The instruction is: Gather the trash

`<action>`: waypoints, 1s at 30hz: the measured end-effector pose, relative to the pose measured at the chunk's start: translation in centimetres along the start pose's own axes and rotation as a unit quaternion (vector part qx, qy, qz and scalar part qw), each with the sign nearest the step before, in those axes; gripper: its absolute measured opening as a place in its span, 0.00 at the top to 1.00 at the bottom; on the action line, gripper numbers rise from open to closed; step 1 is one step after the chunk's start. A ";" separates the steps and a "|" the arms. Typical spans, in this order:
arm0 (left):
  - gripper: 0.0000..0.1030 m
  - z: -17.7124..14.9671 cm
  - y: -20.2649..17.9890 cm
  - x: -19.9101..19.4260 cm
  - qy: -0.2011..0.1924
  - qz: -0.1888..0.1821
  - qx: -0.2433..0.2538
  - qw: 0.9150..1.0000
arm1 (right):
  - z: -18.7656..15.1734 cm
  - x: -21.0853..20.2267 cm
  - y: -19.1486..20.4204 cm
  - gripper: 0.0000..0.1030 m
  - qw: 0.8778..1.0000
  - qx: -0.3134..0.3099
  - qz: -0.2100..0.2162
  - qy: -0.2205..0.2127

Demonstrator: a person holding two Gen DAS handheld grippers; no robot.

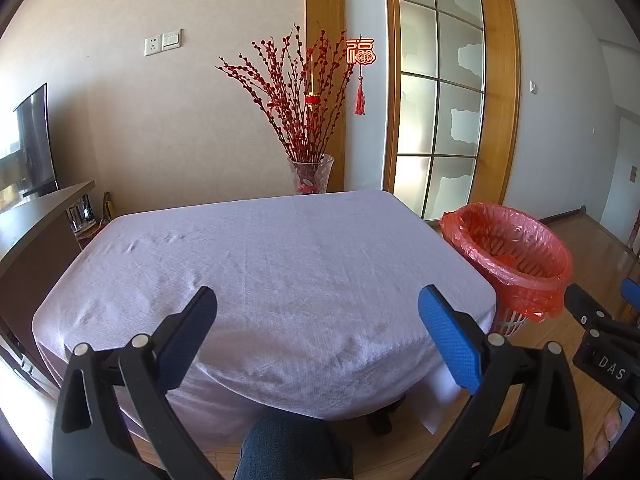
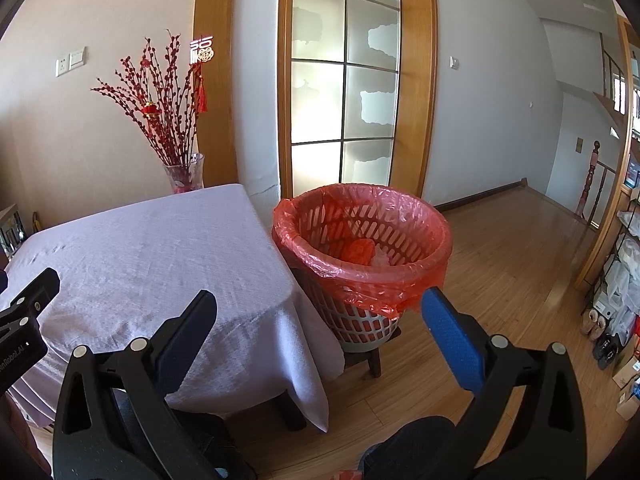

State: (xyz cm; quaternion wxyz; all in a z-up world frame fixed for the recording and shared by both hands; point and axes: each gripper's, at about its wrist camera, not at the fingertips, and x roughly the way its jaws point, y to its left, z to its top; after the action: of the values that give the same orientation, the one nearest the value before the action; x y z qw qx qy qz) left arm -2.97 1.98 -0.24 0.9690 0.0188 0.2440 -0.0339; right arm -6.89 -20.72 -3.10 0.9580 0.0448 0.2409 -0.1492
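A white slatted waste basket (image 2: 362, 256) lined with a red plastic bag stands on a low stool right of the table; it also shows in the left wrist view as the basket (image 1: 512, 256). Red and white scraps lie at its bottom. My left gripper (image 1: 318, 332) hangs open over the near edge of the table, nothing between its fingers. My right gripper (image 2: 320, 328) is open too, held near the table's right corner in front of the basket, empty. The table's lilac cloth (image 1: 256, 264) shows no loose trash.
A glass vase (image 1: 310, 174) of red branches stands behind the table's far edge. A dark sideboard (image 1: 36, 232) with a TV is to the left. Wooden floor (image 2: 512, 276) opens to the right, with shelves and shoes at the far right. A person's knee (image 1: 292, 444) is below the table.
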 end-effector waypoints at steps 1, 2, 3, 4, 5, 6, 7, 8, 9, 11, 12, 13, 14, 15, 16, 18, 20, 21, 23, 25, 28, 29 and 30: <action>0.04 0.0 0.0 0.0 0.000 0.000 0.000 1.000 | 0.0 0.0 0.0 0.02 1.000 0.000 0.000 0.000; 0.04 0.0 0.0 0.0 0.000 0.000 0.000 1.000 | 0.0 0.0 0.0 0.02 1.000 0.000 0.000 0.000; 0.04 0.0 0.0 0.0 0.000 0.000 0.000 1.000 | 0.0 0.1 0.0 0.02 1.000 0.001 0.000 0.000; 0.04 0.0 0.0 0.0 0.000 0.000 0.000 1.000 | 0.0 0.1 0.0 0.02 1.000 0.001 0.000 0.001; 0.04 0.0 0.0 0.0 0.000 0.000 0.000 1.000 | 0.0 0.1 0.0 0.02 1.000 0.001 0.000 0.001; 0.04 0.0 0.0 0.0 0.000 0.000 0.000 1.000 | 0.0 0.1 -0.1 0.02 1.000 0.001 0.000 0.000; 0.04 0.0 0.0 0.0 0.000 0.000 0.000 1.000 | 0.0 0.1 -0.1 0.02 1.000 0.001 0.000 0.001; 0.04 0.0 0.0 0.0 0.000 0.000 0.000 1.000 | 0.0 0.1 -0.1 0.02 1.000 0.001 0.000 0.001; 0.04 0.0 0.0 0.0 0.000 0.000 0.000 1.000 | 0.0 0.1 -0.1 0.02 1.000 0.001 0.000 0.001; 0.04 0.0 -0.1 0.0 0.001 0.000 0.000 1.000 | 0.0 0.1 -0.1 0.02 1.000 0.001 0.000 0.001; 0.04 0.0 -0.1 0.0 0.000 0.000 0.000 1.000 | 0.0 0.1 -0.1 0.02 1.000 0.001 0.000 0.001; 0.04 0.0 -0.1 0.0 0.000 0.000 0.000 1.000 | 0.0 0.1 -0.1 0.02 1.000 0.001 0.000 0.001; 0.04 0.0 -0.1 0.0 0.000 0.000 0.000 1.000 | 0.0 0.1 -0.1 0.02 1.000 0.001 0.000 0.001; 0.04 0.0 -0.1 -0.1 0.000 0.000 0.000 1.000 | 0.0 0.1 -0.1 0.02 1.000 0.001 0.000 0.001; 0.04 0.0 -0.1 0.0 0.000 0.000 0.000 1.000 | 0.1 0.1 0.0 0.02 1.000 0.001 0.000 0.001; 0.04 0.0 -0.1 0.0 0.001 0.000 0.000 1.000 | 0.0 0.1 0.0 0.02 1.000 0.001 0.000 0.000; 0.04 0.0 -0.1 0.0 0.001 0.000 0.000 1.000 | 0.0 0.1 -0.1 0.02 1.000 0.001 -0.001 0.001; 0.04 0.0 -0.1 0.0 0.002 0.000 -0.001 1.000 | 0.0 0.2 -0.1 0.02 1.000 0.001 -0.001 0.001; 0.04 -0.1 -0.1 0.1 0.003 -0.001 -0.001 1.000 | 0.0 0.2 -0.1 0.02 1.000 0.001 -0.001 0.002; 0.04 -0.2 -0.1 0.1 0.004 -0.001 -0.001 1.000 | 0.0 0.2 -0.1 0.02 1.000 0.000 0.000 0.003; 0.04 -0.2 -0.1 0.1 0.003 -0.001 -0.001 1.000 | 0.0 0.3 0.0 0.02 1.000 0.000 -0.001 0.003; 0.04 -0.1 -0.1 0.1 0.003 -0.001 -0.001 1.000 | 0.0 0.3 0.0 0.02 1.000 0.000 -0.001 0.003; 0.04 -0.2 -0.1 0.1 0.004 -0.001 -0.001 1.000 | 0.0 0.3 0.0 0.02 1.000 0.001 -0.001 0.003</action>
State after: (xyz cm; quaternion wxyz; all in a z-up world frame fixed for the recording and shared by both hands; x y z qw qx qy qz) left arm -2.99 1.86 -0.43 0.9681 0.0176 0.2474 -0.0348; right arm -6.66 -20.80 -3.26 0.9571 0.0456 0.2436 -0.1498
